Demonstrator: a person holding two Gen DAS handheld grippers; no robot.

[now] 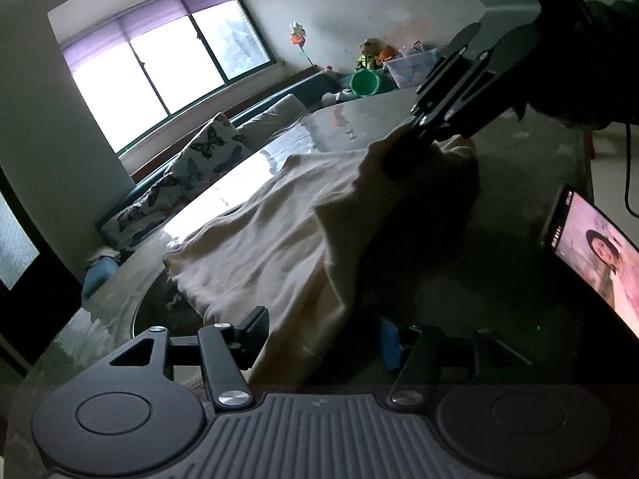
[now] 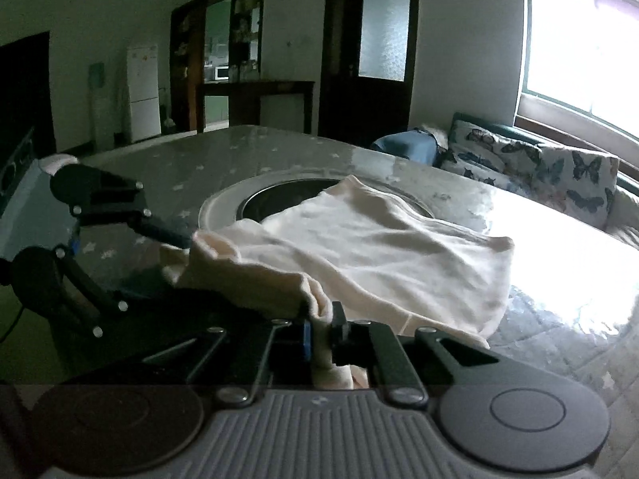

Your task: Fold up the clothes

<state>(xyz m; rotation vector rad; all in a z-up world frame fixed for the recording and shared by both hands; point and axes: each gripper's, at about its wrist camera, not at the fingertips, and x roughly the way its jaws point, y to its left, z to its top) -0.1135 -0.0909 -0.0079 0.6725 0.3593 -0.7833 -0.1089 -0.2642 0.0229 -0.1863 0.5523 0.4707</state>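
Cream, soft knit garment (image 2: 359, 239) lies spread across the glossy grey star-patterned table (image 2: 199, 159), partly covering the round dark recessed well (image 2: 279, 199) in the tabletop.

Right gripper (image 2: 319, 331): black fingers pinched together on a bunched near edge of the cloth, which hangs down between them. Left gripper (image 2: 175, 235), at the left of the right wrist view: fingers closed on the neighbouring corner, cloth gathered at the tips.

Both holds sit along the same near edge, and that edge rides up off the table while the far part rests flat. My guess is the two grips are spaced to carry the edge as one line for a fold.

Phone with a lit screen (image 1: 591, 251) stands at the right of the table.
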